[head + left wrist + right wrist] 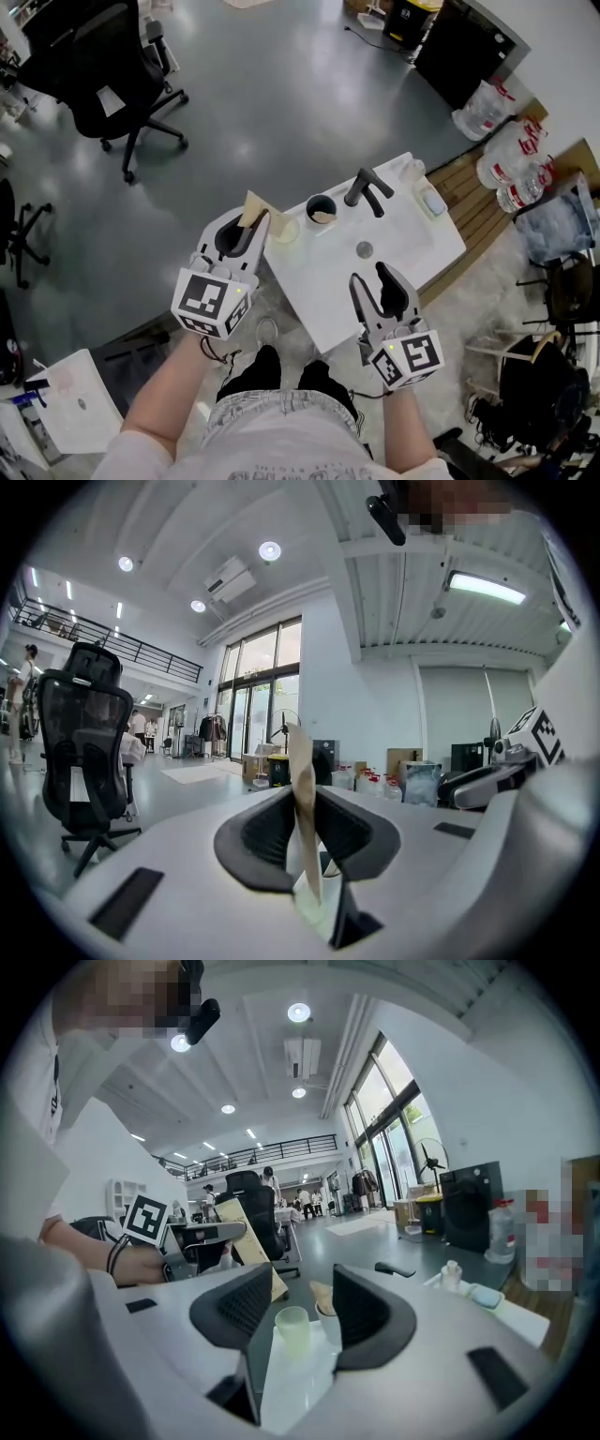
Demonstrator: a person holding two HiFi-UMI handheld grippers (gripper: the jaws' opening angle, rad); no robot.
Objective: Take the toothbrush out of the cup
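My left gripper [253, 225] is shut on a flat tan toothbrush pack [253, 208], which it holds up off the white sink top [412, 239]. In the left gripper view the pack [302, 789] stands on edge between the pads, with the left gripper [305, 808] pointing level. Just right of it a pale green cup [284, 230] stands at the sink top's left corner. A black cup [321, 209] with something tan inside is beside it. My right gripper [371, 279] hovers open over the near edge. In the right gripper view the right gripper [291, 1302] frames both cups [292, 1327].
A black faucet [366, 190] rises behind the drain [365, 249]. A soap bottle [415, 171] and a dish [432, 202] sit at the far right corner. A black office chair [103, 84] stands on the grey floor at the left, with water bottles [511, 155] at the right.
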